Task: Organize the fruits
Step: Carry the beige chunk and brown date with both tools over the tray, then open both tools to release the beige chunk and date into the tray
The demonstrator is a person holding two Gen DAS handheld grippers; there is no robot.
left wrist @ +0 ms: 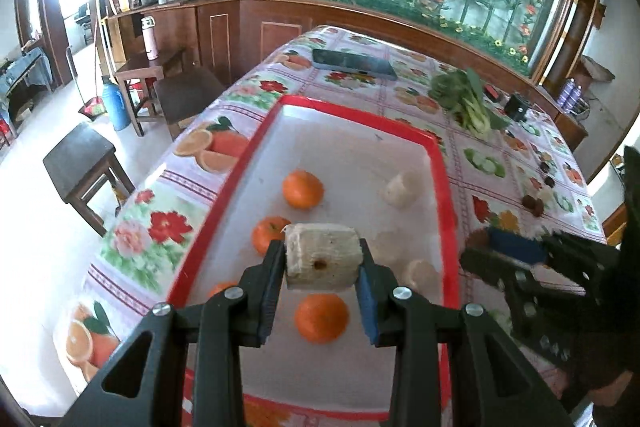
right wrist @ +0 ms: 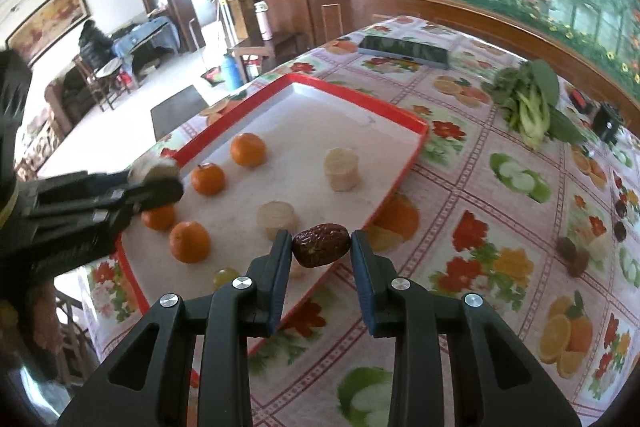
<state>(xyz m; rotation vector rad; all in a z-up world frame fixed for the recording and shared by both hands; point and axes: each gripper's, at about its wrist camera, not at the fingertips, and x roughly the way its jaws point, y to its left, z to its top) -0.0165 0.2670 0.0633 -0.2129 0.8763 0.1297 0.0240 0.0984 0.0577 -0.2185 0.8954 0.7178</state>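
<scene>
While the left gripper (left wrist: 322,263) is clenched on a pale cut fruit chunk (left wrist: 320,259) held above the tray (left wrist: 440,163), the right gripper (right wrist: 321,247) grips a dark red date (right wrist: 320,245) between its pads, over the tray's near right edge. No readable writing or brand shows on any item.

Count on the white, red-rimmed tray: four oranges (right wrist: 248,149) in a loose cluster at the left; three pale fruit chunks lying free (right wrist: 342,169), in a row toward the right side; one small green fruit (right wrist: 225,277) near the front edge, possibly a grape. A fourth chunk is the one held.

Off the tray, on the fruit-patterned tablecloth (right wrist: 480,227), about four more dark dates (right wrist: 568,249) lie scattered at the far right, well apart from the tray. A bunch of leafy greens (right wrist: 528,103) lies beyond them, and a dark phone (right wrist: 404,51) lies at the table's far end. A small black box (right wrist: 608,125) sits near the greens.

The left gripper partly hides one orange from the right wrist view.
</scene>
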